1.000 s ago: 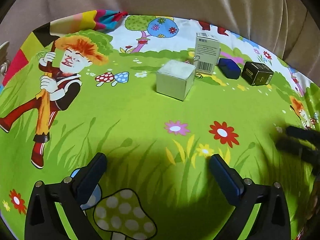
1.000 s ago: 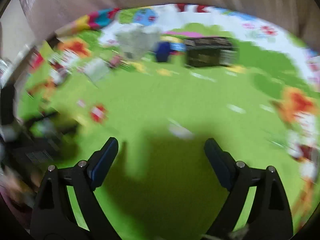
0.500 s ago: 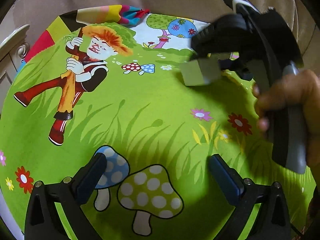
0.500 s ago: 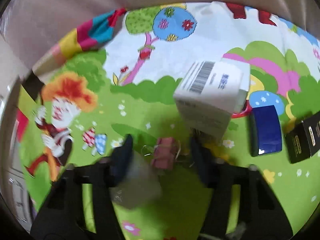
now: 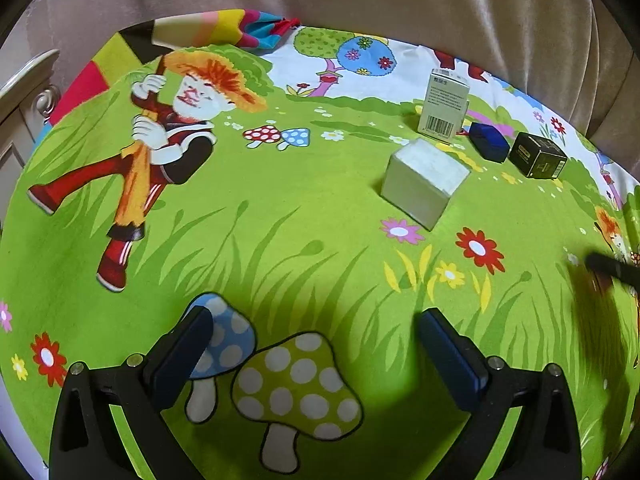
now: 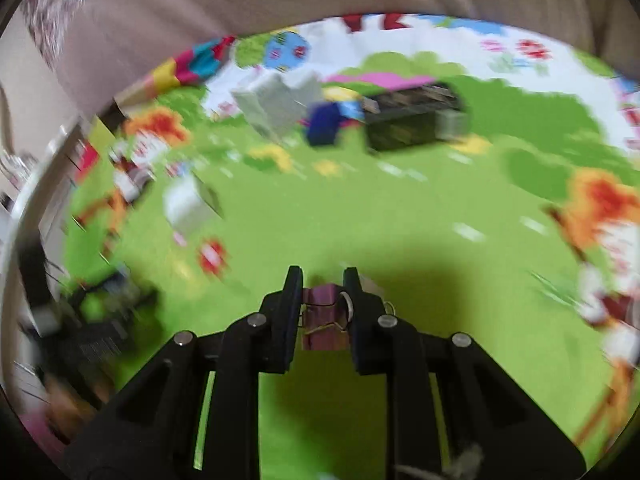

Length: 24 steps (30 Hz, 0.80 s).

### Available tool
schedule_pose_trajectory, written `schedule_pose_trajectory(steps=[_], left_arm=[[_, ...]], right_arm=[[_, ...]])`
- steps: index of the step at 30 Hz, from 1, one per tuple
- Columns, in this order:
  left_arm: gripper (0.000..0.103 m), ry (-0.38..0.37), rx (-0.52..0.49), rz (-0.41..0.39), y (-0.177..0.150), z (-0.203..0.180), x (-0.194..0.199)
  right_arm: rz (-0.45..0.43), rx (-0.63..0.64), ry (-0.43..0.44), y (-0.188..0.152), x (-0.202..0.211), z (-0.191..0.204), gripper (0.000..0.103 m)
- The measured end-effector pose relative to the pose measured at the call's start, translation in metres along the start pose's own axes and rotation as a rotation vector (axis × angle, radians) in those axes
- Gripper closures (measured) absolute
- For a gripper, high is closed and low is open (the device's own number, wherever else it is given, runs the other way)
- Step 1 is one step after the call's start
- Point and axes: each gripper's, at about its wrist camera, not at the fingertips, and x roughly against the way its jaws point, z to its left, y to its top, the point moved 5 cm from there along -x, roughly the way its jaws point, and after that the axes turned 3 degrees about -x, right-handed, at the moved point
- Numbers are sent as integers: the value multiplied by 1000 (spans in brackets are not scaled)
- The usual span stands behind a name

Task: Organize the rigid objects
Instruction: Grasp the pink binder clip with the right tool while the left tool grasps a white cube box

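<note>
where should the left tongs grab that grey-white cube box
Grip the grey-white cube box across two opposite flat side faces, coming from above. It sits corner-on to the open left tongs, so roll them to match; its sides stand clear of the neighbouring barcode carton.

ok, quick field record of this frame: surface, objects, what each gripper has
surface: cartoon-print cloth, mostly green
objects on cloth: grey box; upright white carton with barcode; blue case; black box
left gripper: open, nothing between the jaws
right gripper: shut on pink binder clip
image quality: right wrist view motion-blurred; left wrist view sharp
</note>
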Motion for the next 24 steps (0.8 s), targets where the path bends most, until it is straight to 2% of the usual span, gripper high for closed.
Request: schedule_pose_trajectory(steps=[5,7,9,14,17,19,20,24], left_arm=[[0,-35,-54,29,23,-26,-16],[0,-39,-63,28,30,-34,-22],[0,-37,-55,49,33,-35,-25],[0,-45,-68,11,29,-35,-21],[0,-48,-72,17,30,-35,-22],[0,-44,-68,18,34,-36,-24],[0,-45,-69,19,37,-36,-26],[0,-58,-87,5,58,-43,-42]], right_arm=[[-33,-13,8,-28,14,-19,77],[-35,-5,17,-29,14,-16,65],[-36,19,40,-30,15,-9,42],[-85,116,-57,-41,15,0,42],[-78,162,-114,-43,12,6,43],[-79,183,-169,-47,13,6,51],[-83,178,-185,-48,15,5,60],[-92,139,-188,-49,19,-4,59]])
